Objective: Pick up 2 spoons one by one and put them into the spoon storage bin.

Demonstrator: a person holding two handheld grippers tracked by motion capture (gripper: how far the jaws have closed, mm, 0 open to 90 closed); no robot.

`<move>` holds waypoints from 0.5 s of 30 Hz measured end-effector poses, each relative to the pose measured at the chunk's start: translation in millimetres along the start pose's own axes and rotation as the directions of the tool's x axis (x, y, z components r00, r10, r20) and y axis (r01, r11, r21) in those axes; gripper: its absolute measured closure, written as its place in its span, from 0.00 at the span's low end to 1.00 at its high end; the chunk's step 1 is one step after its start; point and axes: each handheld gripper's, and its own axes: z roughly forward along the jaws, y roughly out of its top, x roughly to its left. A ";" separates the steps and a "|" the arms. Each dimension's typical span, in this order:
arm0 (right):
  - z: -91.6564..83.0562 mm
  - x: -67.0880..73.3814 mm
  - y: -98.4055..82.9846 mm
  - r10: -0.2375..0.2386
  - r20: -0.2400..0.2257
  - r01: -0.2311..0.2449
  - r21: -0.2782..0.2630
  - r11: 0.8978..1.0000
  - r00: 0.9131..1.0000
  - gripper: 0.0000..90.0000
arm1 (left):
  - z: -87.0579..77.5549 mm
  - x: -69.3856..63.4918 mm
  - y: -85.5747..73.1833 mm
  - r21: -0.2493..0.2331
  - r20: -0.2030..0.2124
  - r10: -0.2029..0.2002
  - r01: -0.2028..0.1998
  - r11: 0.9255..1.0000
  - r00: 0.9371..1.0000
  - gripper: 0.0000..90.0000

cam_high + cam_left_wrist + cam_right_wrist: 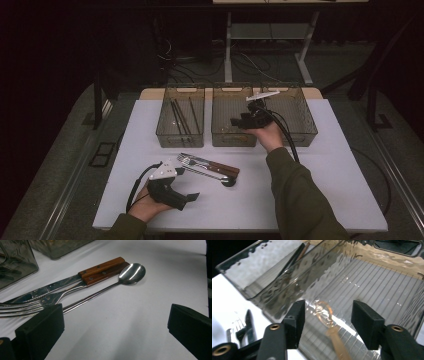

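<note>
Holds the right gripper [239, 121] over the middle bin [232, 138] at the far side of the worktop [325, 175], with the hand underneath and the cable trailing back along the sleeve. Has its jaws spread, with the pads pressing on nothing. Looks along those jaws, in the right gripper view, down into the ribbed floor of that bin onto an amber spoon [327, 319], blurred, bowl towards the far wall and handle towards the camera. Cannot tell whether the spoon lies flat on the floor or is just above it. Shows, past the left wall there, the left bin [181, 138] with dark sticks [180, 117] lying lengthwise in it. Leaves the right bin [302, 134] just beside the gripper's grey plate.

Rests the left gripper [186, 184] low at the near side of the worktop, hand behind it, jaws pointing towards the right. Has those jaws spread wide too, with bare white surface between them. Faces, just ahead, three pieces lying side by side and touching: a knife [50, 287] and a fork [27, 308], both with wooden handles, and a steel spoon [131, 273] with its bowl beside those handles. Brings the fork's prongs right up to the left-hand jaw in the left gripper view; cannot tell whether they touch.
</note>
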 end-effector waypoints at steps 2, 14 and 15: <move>-5.3 1.2 -2.0 -0.009 -0.014 0.009 -0.009 1.000 1.000 0.47 | 0.0 -0.1 -0.1 0.000 0.000 -0.002 0.002 1.000 1.000 0.00; -37.2 6.8 -23.5 -0.048 -0.076 0.046 -0.021 0.999 0.996 0.40 | 0.7 -0.3 -0.6 0.005 -0.001 -0.007 0.007 1.000 1.000 0.00; -39.8 7.4 -25.7 -0.057 -0.082 0.055 -0.025 0.998 0.995 0.40 | 0.8 -0.4 -0.6 0.005 -0.001 -0.008 0.008 1.000 1.000 0.00</move>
